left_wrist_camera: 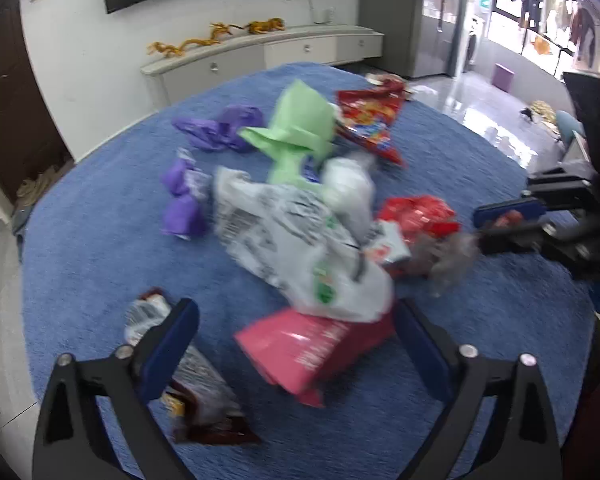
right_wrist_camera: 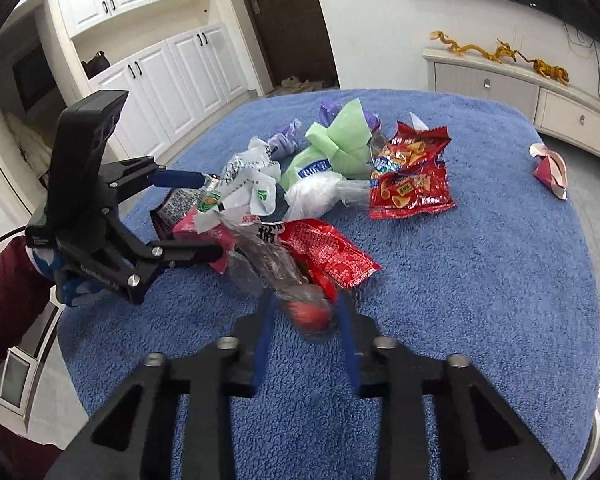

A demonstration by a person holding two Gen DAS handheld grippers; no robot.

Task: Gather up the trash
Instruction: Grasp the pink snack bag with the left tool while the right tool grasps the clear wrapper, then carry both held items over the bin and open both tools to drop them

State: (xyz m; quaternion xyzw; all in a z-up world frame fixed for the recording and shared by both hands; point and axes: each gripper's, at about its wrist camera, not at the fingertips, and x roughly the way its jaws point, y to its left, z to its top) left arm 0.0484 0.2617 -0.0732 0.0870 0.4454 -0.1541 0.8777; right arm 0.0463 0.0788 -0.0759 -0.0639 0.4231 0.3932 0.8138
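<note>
A heap of trash lies on the blue carpeted table [left_wrist_camera: 100, 240]: a pink packet [left_wrist_camera: 304, 352], a white printed plastic bag [left_wrist_camera: 284, 232], green paper [left_wrist_camera: 300, 128], purple wrappers [left_wrist_camera: 184, 200], red snack bags [left_wrist_camera: 372, 120] and a dark wrapper [left_wrist_camera: 196, 392]. My left gripper [left_wrist_camera: 296, 336] is open, its jaws on either side of the pink packet and the bag's lower edge. My right gripper [right_wrist_camera: 306, 316] is shut on a crumpled clear plastic bottle with a red cap [right_wrist_camera: 292, 288], next to a red packet [right_wrist_camera: 332, 256]. The left gripper also shows in the right wrist view [right_wrist_camera: 204, 216], open over the white bag [right_wrist_camera: 248, 184].
A low white TV cabinet [left_wrist_camera: 260, 56] with golden dragon figures stands behind the table, under a wall TV. White cupboards [right_wrist_camera: 160, 80] and a dark door are to the left. A folded red and white paper [right_wrist_camera: 550, 168] lies at the table's far right edge.
</note>
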